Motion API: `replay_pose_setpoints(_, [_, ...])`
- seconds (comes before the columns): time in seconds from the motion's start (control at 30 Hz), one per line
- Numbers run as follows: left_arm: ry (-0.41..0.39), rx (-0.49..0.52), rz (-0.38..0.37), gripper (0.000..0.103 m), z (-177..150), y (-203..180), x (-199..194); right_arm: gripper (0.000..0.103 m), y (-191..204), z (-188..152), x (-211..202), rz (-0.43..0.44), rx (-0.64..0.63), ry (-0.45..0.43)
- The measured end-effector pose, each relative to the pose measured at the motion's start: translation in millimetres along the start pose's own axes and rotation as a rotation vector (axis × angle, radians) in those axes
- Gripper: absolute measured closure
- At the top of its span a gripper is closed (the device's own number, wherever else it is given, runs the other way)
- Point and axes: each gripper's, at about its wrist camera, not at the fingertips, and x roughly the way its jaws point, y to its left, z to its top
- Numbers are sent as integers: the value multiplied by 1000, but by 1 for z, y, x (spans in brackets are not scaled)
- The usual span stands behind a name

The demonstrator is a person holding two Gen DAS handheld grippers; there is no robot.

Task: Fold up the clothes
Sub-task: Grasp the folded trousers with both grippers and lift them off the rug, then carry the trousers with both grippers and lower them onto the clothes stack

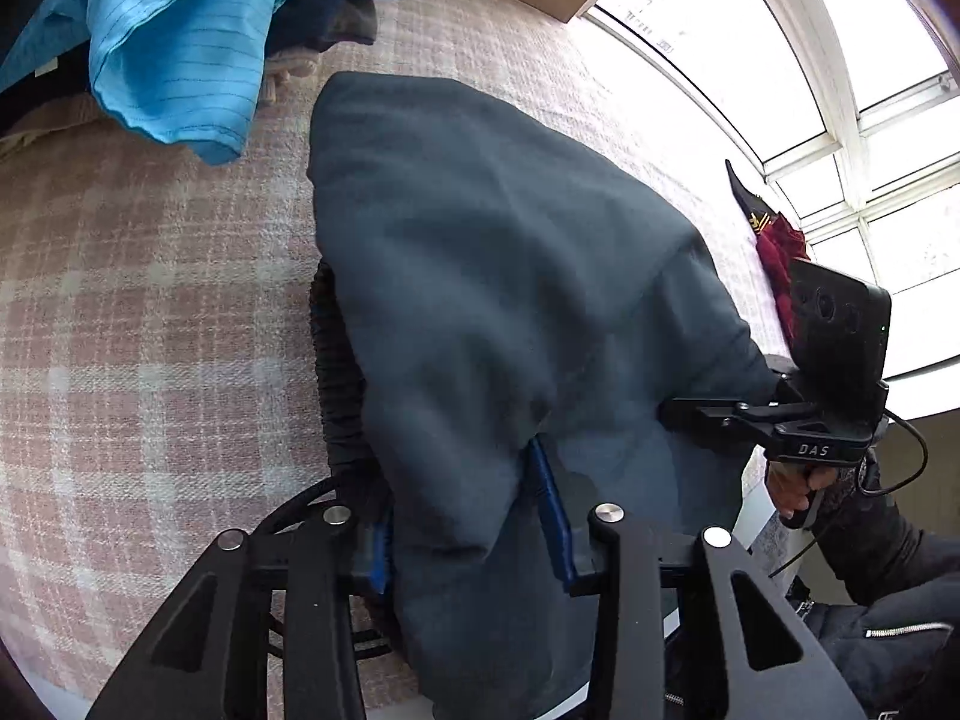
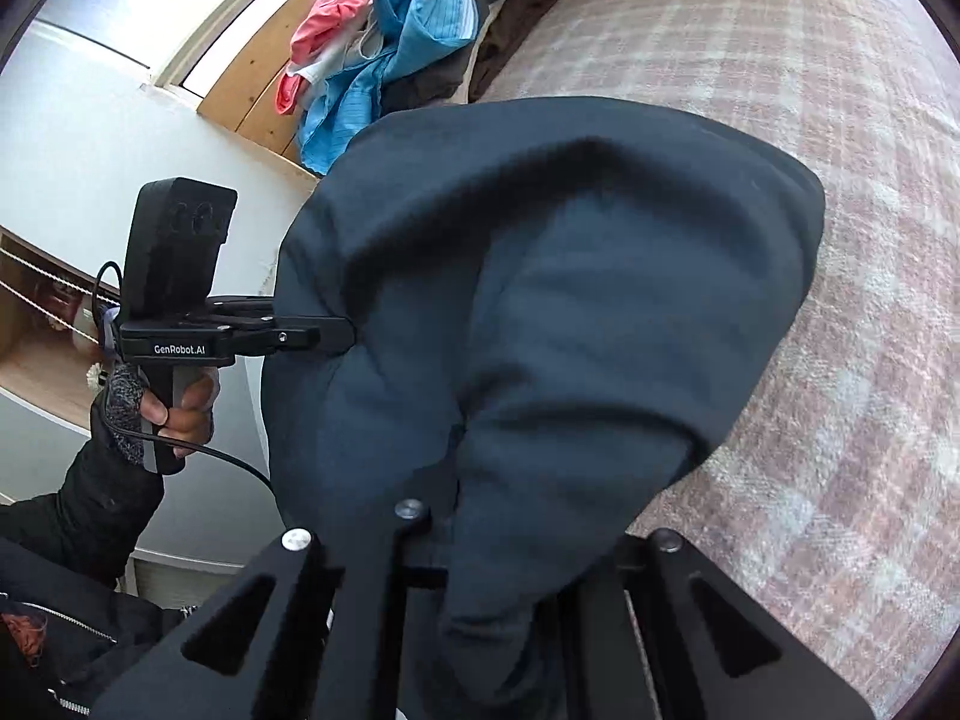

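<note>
dark garment in both jaws | labels: "DAS", "GenRobot.AI"

- We read "DAS" on the right gripper, on its black body.
- We read "GenRobot.AI" on the left gripper, on its body's side.

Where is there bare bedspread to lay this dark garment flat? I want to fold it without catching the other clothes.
The plaid bedspread lies bare beyond and right of the dark garment in the right wrist view, and left of it in the left wrist view. It is crowded at the far corner, where the clothes pile with the blue garment sits.
</note>
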Motion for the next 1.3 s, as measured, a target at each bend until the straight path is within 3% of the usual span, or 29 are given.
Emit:
replay_pose_setpoints(0.07, [-48,-49,-59,89,-4,5,-11,95,21,8,-16,-1,-58,-35])
replay_pose_setpoints(0.13, [-114,-103,-163,91,-7,4,-24,95,43,18,-33,-2,-108,-71])
replay_pose_setpoints(0.2, [-164,-92,-180,91,-12,-4,-37,95,68,31,-52,-16,-158,-103])
replay_pose_setpoints(0.4, [-270,-80,-322,92,-20,-4,-61,96,154,80,-97,-41,-312,-158])
replay_pose_setpoints(0.5, [-323,-89,-455,90,-19,13,-74,96,208,112,-94,-69,-386,-146])
replay_pose_setpoints(0.7, [-456,-54,-560,86,-14,59,-145,96,298,172,-79,-84,-463,-149])
replay_pose_setpoints(0.97, [-605,16,-439,86,-7,109,-273,96,372,219,-86,-27,-514,-221])
replay_pose_setpoints(1.17, [-689,90,-267,84,11,117,-356,96,417,277,-92,-20,-569,-277])
replay_pose_setpoints(1.3, [-746,137,-117,84,28,101,-398,96,449,312,-98,-10,-659,-324])
